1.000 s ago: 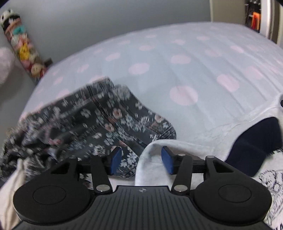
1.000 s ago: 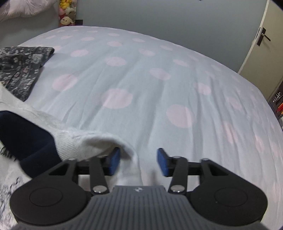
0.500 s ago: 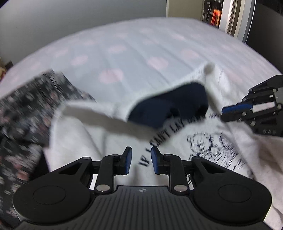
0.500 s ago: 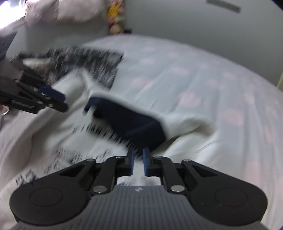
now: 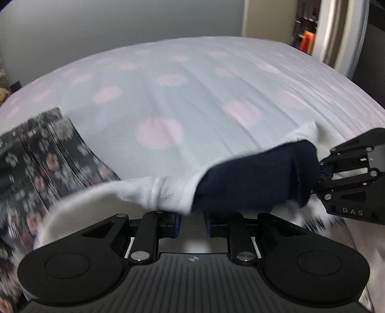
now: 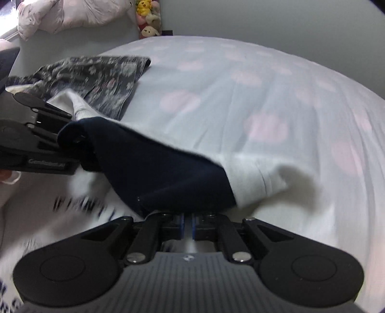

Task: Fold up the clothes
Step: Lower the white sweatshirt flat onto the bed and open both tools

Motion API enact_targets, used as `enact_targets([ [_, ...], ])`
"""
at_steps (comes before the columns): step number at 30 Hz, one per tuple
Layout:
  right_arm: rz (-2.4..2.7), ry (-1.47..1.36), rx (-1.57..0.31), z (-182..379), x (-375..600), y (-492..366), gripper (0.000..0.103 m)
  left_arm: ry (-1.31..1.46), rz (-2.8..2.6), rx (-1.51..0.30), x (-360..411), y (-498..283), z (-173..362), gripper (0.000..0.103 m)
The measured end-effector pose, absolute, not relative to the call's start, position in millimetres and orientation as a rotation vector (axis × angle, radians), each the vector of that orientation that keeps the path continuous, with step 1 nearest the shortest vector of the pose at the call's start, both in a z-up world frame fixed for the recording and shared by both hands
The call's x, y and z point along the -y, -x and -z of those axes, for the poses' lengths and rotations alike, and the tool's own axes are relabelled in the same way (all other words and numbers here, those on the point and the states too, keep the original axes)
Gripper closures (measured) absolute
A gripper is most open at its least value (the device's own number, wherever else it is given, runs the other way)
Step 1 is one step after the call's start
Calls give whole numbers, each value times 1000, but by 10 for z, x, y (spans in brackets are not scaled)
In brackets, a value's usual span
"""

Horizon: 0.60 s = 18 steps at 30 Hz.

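A white sweatshirt (image 5: pixel 168 190) with a navy inside (image 5: pixel 252 178) and dark print lies on the bed. Its navy-lined edge is raised and stretched between my two grippers. My left gripper (image 5: pixel 191 218) is closing, with bunched white cloth pinched between its jaws and draped over the tips. In the right wrist view the left gripper (image 6: pixel 77 149) bites the navy edge (image 6: pixel 156 168) at the left. My right gripper (image 6: pixel 188 218) is shut on the same edge, its tips hidden under the cloth. In the left wrist view the right gripper (image 5: pixel 321 172) holds the edge at the right.
A dark floral garment (image 5: pixel 48 154) lies crumpled left of the sweatshirt, also in the right wrist view (image 6: pixel 101 72). The pale blue sheet with pink dots (image 5: pixel 192 96) stretches beyond. Plush toys (image 6: pixel 146 19) and a pink padded bundle (image 6: pixel 67 14) sit by the wall.
Both grippers went from open to closed. They swung in over the printed front, sank, and took hold of the navy-lined edge, which now stands raised between them.
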State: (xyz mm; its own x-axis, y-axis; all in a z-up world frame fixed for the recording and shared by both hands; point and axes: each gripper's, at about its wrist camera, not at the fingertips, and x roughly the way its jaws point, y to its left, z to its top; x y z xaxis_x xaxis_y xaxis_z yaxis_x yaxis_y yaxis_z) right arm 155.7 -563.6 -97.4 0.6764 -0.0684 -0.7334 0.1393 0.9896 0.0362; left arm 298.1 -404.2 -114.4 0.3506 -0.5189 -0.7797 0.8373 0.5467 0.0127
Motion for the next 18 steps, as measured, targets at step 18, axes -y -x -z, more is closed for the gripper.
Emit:
enact_targets([
  [18, 292, -232, -709, 395, 6048, -1677, 65, -353, 827, -794, 3450, -3125, 525, 57],
])
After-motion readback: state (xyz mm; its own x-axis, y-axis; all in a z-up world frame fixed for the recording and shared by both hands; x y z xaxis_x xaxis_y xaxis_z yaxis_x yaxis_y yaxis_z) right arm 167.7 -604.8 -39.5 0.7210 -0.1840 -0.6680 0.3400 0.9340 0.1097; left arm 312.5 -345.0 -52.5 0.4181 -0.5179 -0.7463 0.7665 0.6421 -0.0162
